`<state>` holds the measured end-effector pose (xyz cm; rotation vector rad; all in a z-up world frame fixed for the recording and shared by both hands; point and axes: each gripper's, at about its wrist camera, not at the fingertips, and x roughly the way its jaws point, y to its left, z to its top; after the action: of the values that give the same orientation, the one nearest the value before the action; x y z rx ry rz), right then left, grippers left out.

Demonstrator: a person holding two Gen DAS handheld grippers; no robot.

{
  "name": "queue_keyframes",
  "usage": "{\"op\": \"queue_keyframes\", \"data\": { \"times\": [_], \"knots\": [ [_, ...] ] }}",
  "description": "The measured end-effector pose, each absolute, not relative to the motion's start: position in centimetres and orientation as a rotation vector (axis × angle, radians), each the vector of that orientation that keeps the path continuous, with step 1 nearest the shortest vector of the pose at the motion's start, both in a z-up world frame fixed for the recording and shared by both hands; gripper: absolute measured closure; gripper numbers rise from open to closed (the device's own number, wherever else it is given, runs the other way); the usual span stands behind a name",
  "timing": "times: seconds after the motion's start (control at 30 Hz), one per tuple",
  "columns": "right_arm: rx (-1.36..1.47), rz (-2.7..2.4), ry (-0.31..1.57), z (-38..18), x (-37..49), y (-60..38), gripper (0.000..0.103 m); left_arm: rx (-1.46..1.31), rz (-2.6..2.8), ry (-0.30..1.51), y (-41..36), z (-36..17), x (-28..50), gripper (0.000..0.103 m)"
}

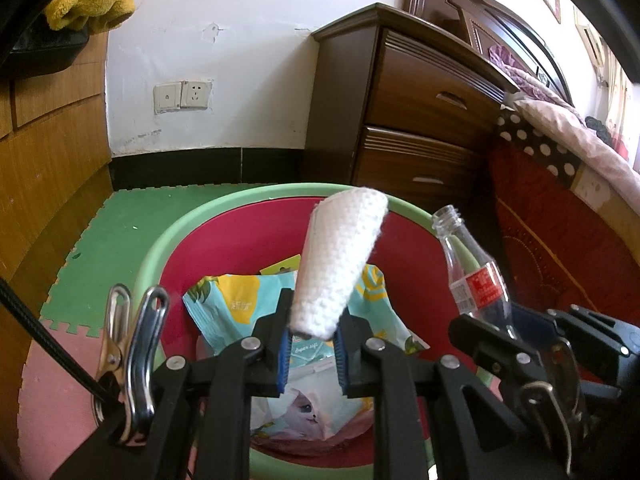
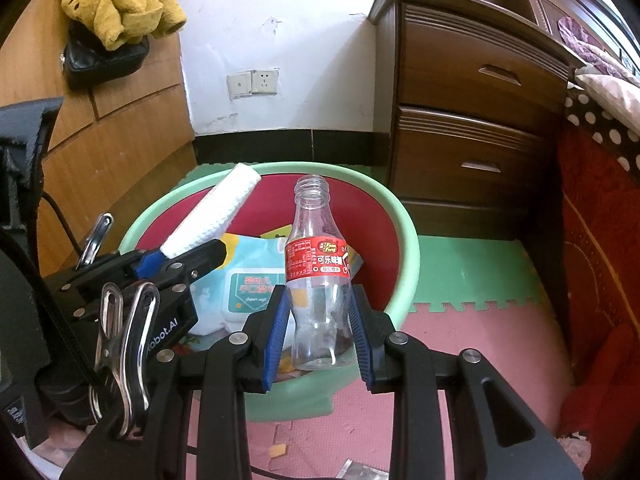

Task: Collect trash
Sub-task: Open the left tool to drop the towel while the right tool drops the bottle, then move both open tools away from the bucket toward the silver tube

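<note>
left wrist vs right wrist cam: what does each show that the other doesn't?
Left wrist only: the cat picture on a wrapper in the basin.

Right wrist only: scraps on the pink mat near the camera, and the bottle's full label.

Both: the left gripper shut on the white paper roll, the right gripper shut on the empty bottle, the green basin, the wet-wipe pack, the nightstand.

Basin (image 2: 404,232) — green rim, red inside.

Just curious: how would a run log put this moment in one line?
left gripper: holds white roll | right gripper: holds bottle | both over basin
</note>
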<state>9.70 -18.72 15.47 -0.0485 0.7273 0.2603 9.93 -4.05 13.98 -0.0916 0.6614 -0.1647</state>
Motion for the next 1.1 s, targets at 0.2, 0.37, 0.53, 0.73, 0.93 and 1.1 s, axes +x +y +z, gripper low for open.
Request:
{"op": "queue_keyframes", "data": {
  "times": [0.2, 0.37, 0.53, 0.73, 0.93, 1.1],
  "knots": [
    [-0.044, 0.26, 0.731, 15.4, 9.7, -18.6, 0.072, -0.091, -0.167, 0.662, -4.1, 14.0, 9.9, 0.084],
    [-0.038, 0.256, 0.732, 15.4, 9.7, -18.6, 0.072, -0.089, -0.168, 0.657, -4.1, 13.8, 9.8, 0.079],
    [-0.043, 0.249, 0.728, 15.3, 9.5, -18.8, 0.071, -0.088, -0.182, 0.656, -4.2, 13.7, 9.6, 0.073],
    [-0.035, 0.24, 0.717, 15.4, 9.4, -19.0, 0.065, -0.094, -0.203, 0.662, -4.3, 13.8, 9.4, 0.067],
    [-0.033, 0.252, 0.701, 15.7, 9.0, -19.2, 0.063, -0.089, -0.188, 0.652, -4.2, 14.2, 9.0, 0.056],
    [-0.039, 0.258, 0.668, 16.2, 8.3, -19.2, 0.063, -0.124, -0.186, 0.664, -3.3, 14.4, 8.9, 0.055]
  ]
}}
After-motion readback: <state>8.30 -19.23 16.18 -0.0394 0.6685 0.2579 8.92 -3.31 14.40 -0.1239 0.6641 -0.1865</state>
